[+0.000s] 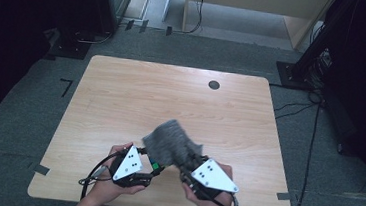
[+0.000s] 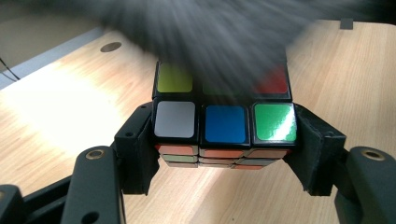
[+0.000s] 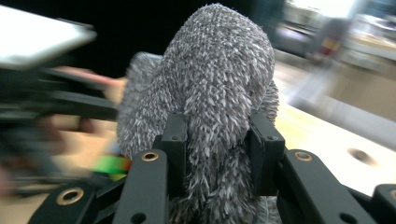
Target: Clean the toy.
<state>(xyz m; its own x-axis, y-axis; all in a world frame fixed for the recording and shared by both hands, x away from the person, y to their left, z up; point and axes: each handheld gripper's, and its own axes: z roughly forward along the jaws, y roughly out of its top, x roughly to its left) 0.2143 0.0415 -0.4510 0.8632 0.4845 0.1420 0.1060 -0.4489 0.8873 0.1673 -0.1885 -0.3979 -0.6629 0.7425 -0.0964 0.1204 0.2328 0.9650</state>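
A: State of the left gripper [image 2: 224, 140]?

B: Jaws clamped on a puzzle cube [image 2: 224, 123], one pad on each side face. The cube is held above the near edge of the wooden table [image 1: 172, 92].

A: And the right gripper [image 3: 217, 140]?

B: Jaws pinched on a grey fuzzy cloth [image 3: 219, 74]. The cloth bulges up past the pads.

A: Relation between the two things?

B: In the high view the cloth [image 1: 170, 142] lies over the cube [image 1: 155, 167], between both hands. Whether they touch, I cannot tell.
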